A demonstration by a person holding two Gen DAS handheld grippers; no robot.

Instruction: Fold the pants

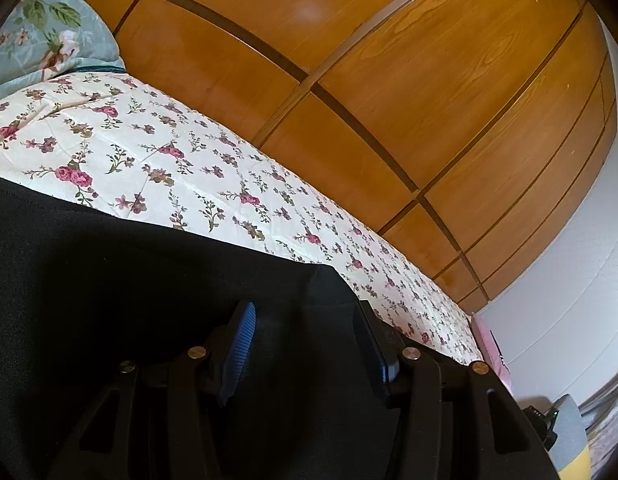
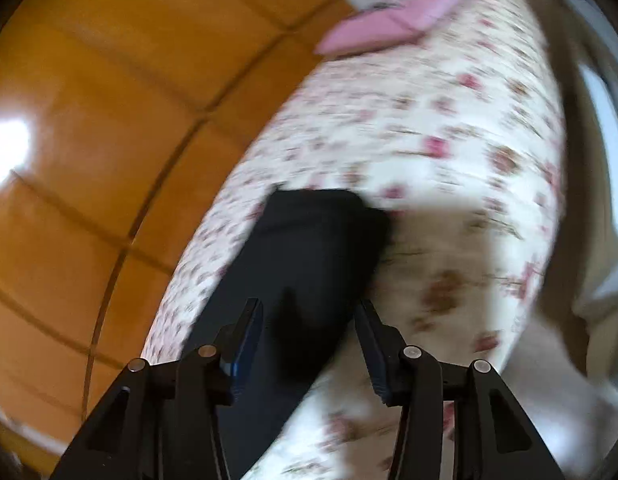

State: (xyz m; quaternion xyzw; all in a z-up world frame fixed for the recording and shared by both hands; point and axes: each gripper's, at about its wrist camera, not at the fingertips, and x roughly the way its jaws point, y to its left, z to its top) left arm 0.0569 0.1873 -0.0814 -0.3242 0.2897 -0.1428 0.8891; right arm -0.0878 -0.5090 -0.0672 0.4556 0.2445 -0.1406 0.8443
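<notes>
The black pants (image 1: 109, 264) lie on the floral bedsheet (image 1: 149, 148). In the left wrist view they fill the lower left, and my left gripper (image 1: 305, 316) is open just over them, its blue-padded fingers (image 1: 241, 344) apart with black cloth between and below. In the right wrist view, which is motion-blurred, a narrow end of the pants (image 2: 309, 248) stretches away over the sheet (image 2: 449, 140). My right gripper (image 2: 309, 316) is open above that end, holding nothing.
A wooden panelled wardrobe (image 1: 389, 80) runs along the far side of the bed. A teal floral pillow (image 1: 41, 36) lies at the head. A pink item (image 2: 389, 20) sits at the bed's far end. A white wall (image 1: 569, 300) stands to the right.
</notes>
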